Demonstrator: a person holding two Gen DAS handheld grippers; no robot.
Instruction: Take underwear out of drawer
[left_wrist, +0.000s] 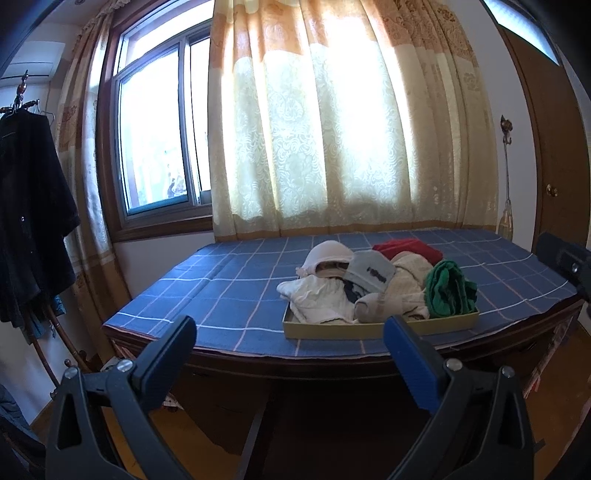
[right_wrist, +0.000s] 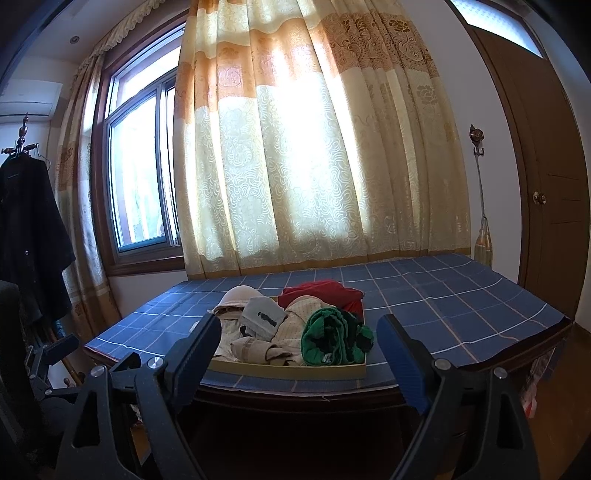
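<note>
A sunlit curtain (left_wrist: 332, 129) hangs behind a desk (left_wrist: 229, 291) under a blue checked cloth. On it, toward the near edge, sits a shallow tray (left_wrist: 332, 328), the drawer here, heaped with underwear (left_wrist: 369, 288): white, grey, beige, red and green (right_wrist: 332, 339) pieces. Both the left tongs (left_wrist: 290, 334) and the right tongs (right_wrist: 299, 334) stand wide apart and empty, short of the desk edge. The step is likely the approach. Best to pick one loose top piece, perhaps the green one nearest the right tongs, come down over a raised fold, and pinch only that cloth so neighbours and tray stay put.
</note>
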